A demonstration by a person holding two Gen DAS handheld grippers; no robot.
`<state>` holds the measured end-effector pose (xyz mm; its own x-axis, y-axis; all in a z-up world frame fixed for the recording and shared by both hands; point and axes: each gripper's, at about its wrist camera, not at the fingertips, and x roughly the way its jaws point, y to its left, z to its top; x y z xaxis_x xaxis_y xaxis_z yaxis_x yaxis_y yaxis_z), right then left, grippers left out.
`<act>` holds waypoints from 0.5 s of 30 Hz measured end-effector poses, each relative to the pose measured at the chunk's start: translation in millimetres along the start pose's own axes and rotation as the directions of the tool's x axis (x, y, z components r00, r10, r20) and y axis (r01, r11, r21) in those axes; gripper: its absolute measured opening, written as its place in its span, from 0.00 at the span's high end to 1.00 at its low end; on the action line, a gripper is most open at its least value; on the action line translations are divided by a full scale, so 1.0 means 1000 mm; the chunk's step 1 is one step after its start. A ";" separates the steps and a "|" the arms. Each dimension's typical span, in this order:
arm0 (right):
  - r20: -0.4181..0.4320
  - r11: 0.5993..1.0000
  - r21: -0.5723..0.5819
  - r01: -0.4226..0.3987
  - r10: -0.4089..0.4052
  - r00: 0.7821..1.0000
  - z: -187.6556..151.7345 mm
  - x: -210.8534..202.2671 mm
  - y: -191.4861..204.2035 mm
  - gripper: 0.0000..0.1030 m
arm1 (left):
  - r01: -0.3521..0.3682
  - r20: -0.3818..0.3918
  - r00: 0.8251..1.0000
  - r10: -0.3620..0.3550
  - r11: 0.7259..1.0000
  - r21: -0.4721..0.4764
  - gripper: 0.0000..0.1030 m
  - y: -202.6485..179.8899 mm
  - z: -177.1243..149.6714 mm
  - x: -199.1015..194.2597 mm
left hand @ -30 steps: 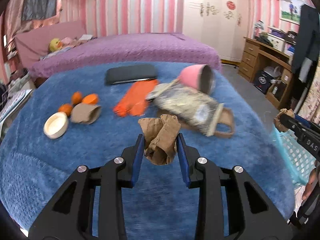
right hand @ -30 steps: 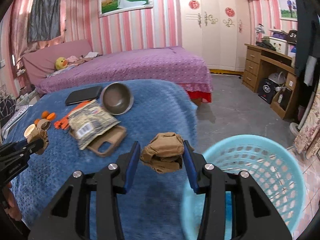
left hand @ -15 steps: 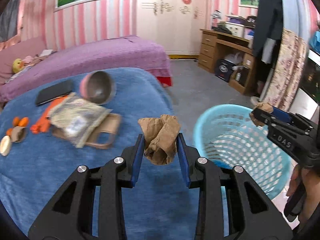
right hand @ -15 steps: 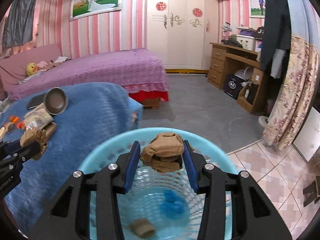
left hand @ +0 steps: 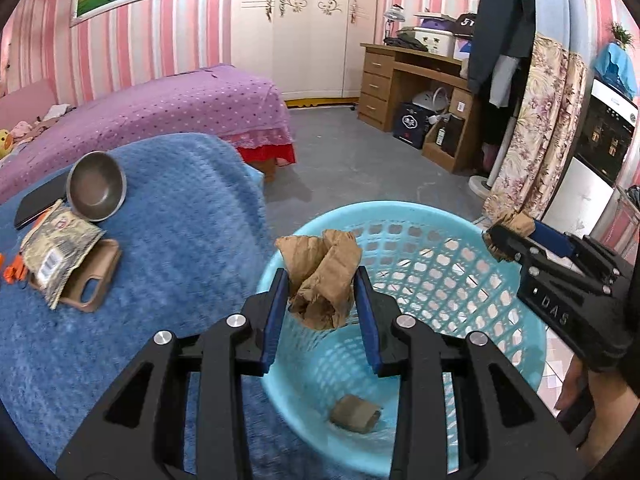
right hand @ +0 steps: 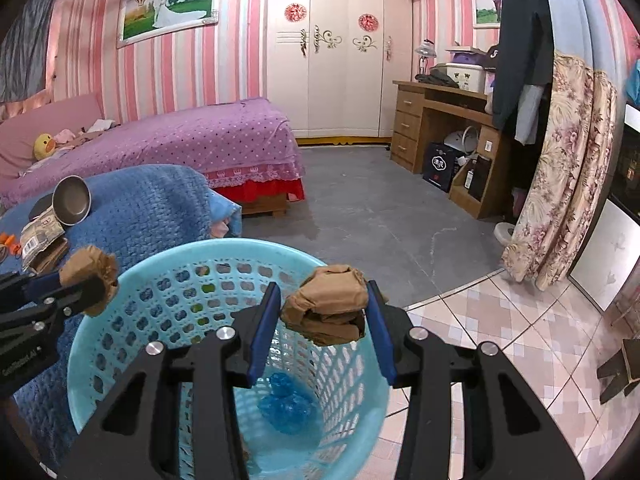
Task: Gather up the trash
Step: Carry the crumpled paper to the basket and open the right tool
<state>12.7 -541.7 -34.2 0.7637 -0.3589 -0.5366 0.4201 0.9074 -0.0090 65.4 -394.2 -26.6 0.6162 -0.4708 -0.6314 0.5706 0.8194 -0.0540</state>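
My left gripper (left hand: 322, 280) hangs over the near rim of a light blue plastic basket (left hand: 400, 210). A crumpled brown paper (left hand: 320, 264) sits between its blue pads, which still touch it while the jaws are opening. My right gripper (right hand: 324, 296) is shut on a folded brown paper wad (right hand: 328, 294) above the same basket (right hand: 120, 292). Each gripper shows in the other's view: the right gripper (left hand: 504, 236) at the basket's far side, the left gripper (right hand: 92, 280) at the left rim. At the basket's bottom lie a brown paper roll (left hand: 354, 414) and a crumpled blue plastic piece (right hand: 286, 404).
To the left, a blue blanket (left hand: 160, 240) carries a metal bowl (left hand: 96, 186), a snack packet (left hand: 56, 244), a brown phone case (left hand: 92, 280) and a dark flat case (left hand: 36, 204). Farther back are a purple bed (right hand: 200, 144), a wooden desk (right hand: 440, 120) and a floral curtain (right hand: 560, 180).
Both grippers have swung right, from over the blue blanket to above the basket, each still carrying its brown paper. The basket's inside has come into view.
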 end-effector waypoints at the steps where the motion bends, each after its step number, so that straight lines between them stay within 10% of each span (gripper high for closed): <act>1: -0.002 1.000 0.004 0.001 -0.001 1.000 -0.001 0.001 -0.001 0.58 | 0.008 -0.009 1.000 -0.008 1.000 0.006 0.66 -0.004 0.001 0.003; 7: -0.001 1.000 0.026 -0.005 0.005 1.000 0.001 0.004 -0.004 0.58 | -0.037 0.007 0.999 0.037 0.999 0.010 0.27 0.001 0.003 0.008; 15: -0.014 0.999 0.025 -0.027 0.028 1.000 0.000 0.008 0.007 0.58 | -0.101 0.024 0.995 0.102 0.994 -0.036 0.10 0.041 0.002 0.001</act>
<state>22.4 -538.0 -38.7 0.7680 -0.3304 -0.5486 0.4111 0.9112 0.0268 90.1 -361.9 -28.3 0.6838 -0.3925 -0.6151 0.4856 0.8740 -0.0179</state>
